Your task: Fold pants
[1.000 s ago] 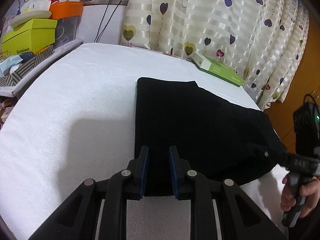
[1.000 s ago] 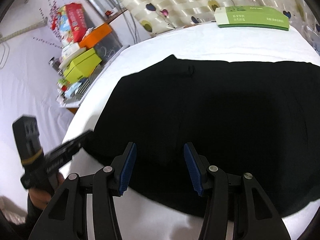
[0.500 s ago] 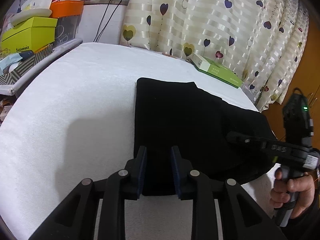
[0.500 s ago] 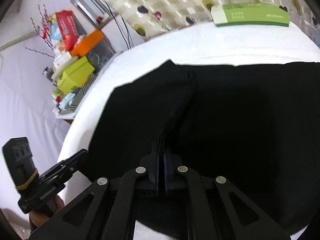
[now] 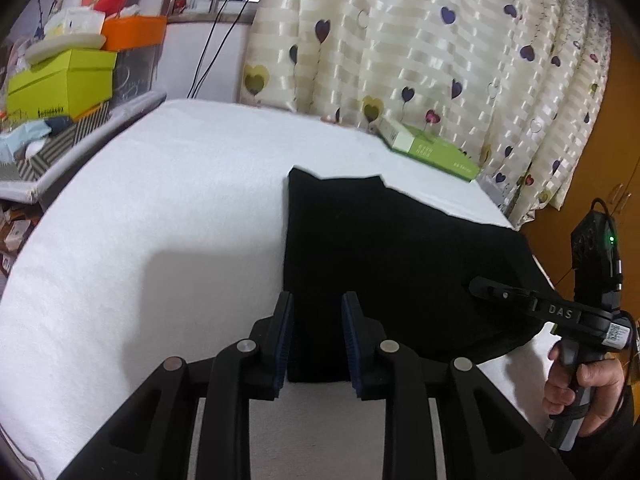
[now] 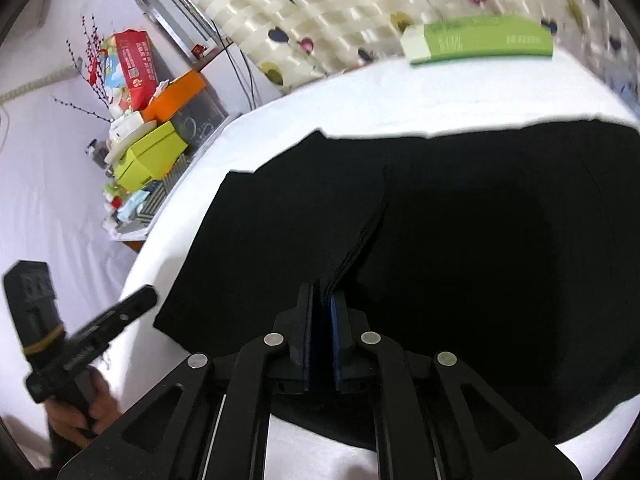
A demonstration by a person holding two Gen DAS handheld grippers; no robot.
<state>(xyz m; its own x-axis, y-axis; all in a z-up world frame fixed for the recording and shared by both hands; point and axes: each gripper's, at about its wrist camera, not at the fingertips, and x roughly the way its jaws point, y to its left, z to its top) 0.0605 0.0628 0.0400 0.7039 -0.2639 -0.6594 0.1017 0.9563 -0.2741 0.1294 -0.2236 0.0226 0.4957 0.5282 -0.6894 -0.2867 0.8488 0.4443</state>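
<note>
Black pants (image 5: 380, 248) lie folded flat on a white padded surface (image 5: 160, 220). My left gripper (image 5: 317, 332) is open at the pants' near left corner, and the cloth lies flat in the gap between its blue pads. In the right wrist view the pants (image 6: 480, 240) fill the middle. My right gripper (image 6: 321, 308) is shut on the near edge of the pants, and a ridge of cloth rises from its jaws. The right gripper (image 5: 492, 292) also shows in the left wrist view, held by a hand (image 5: 580, 376) at the pants' right side.
A green and white box (image 5: 432, 152) lies at the far edge by the heart-print curtain (image 5: 420, 40). Stacked boxes, one yellow-green (image 5: 60, 84) and one orange (image 5: 134, 32), crowd the left side. Bare white surface spreads left of the pants. A wooden door (image 5: 616, 152) stands at right.
My right gripper went from open to shut on the pants' near edge, and a ridge of cloth now rises from it. The left gripper stays open at the near left corner.
</note>
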